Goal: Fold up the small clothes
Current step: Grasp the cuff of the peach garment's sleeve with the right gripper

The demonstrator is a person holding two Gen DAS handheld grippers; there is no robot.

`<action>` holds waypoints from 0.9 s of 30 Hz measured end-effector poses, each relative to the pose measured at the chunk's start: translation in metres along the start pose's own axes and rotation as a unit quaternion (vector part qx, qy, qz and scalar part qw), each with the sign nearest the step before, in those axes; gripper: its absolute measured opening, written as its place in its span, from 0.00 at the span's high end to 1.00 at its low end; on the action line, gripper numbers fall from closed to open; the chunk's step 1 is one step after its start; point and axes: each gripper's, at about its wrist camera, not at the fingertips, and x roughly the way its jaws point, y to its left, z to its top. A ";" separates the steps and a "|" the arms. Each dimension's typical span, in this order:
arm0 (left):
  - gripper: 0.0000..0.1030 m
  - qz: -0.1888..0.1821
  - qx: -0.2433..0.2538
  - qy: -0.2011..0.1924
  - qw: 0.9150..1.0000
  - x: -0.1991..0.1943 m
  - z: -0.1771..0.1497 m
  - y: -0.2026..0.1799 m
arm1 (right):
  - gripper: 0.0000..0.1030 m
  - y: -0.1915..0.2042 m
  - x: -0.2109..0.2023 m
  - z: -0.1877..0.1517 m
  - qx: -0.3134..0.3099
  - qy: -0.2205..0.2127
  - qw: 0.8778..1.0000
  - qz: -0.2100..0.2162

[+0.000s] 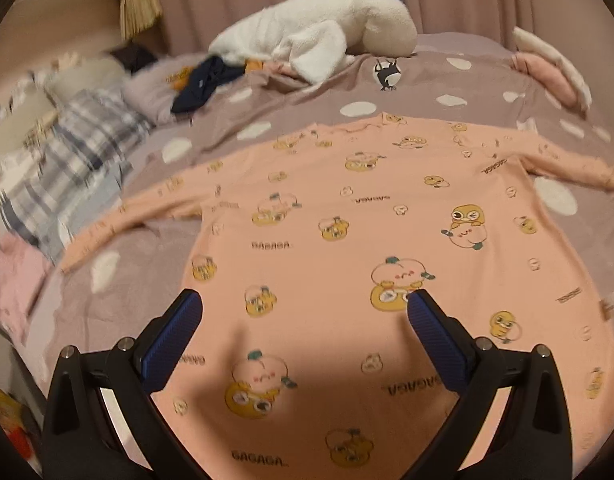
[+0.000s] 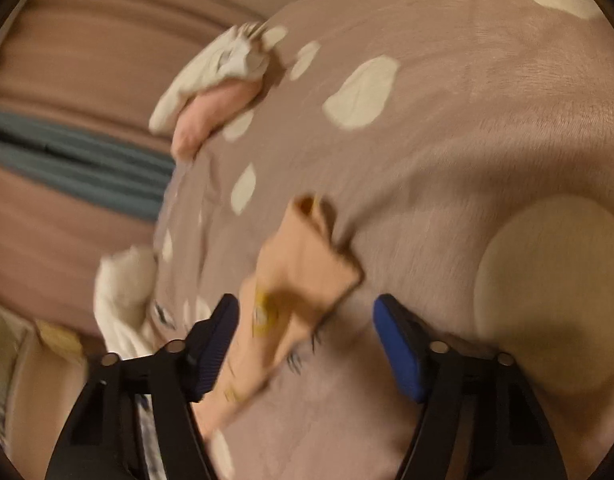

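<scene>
Hovering over the pink shirt (image 1: pixel 367 240) spread flat on the spotted bedcover (image 1: pixel 299 108), your left gripper (image 1: pixel 305 304) gapes apart; your right gripper (image 2: pixel 305 316), jaws apart, straddles its sleeve cuff (image 2: pixel 307 256).

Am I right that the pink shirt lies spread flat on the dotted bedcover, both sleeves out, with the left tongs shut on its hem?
Not quite. The left wrist view shows the left tongs open, blue pads apart above the pink shirt, gripping nothing. The rest holds: the shirt lies flat on the dotted bedcover, both sleeves out.
</scene>
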 end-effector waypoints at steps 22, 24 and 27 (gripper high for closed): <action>0.00 -0.017 -0.051 0.007 0.999 -0.002 0.008 0.026 | 0.94 0.042 -0.026 -0.002 -0.059 -0.034 0.997 0.035; 0.00 -0.017 -0.070 0.016 0.997 -0.001 0.010 0.039 | 0.94 0.073 -0.026 -0.011 -0.079 -0.013 0.995 0.065; 0.00 -0.005 -0.096 0.024 0.995 -0.003 0.008 0.059 | 0.94 0.130 -0.022 -0.035 -0.138 0.002 0.988 0.064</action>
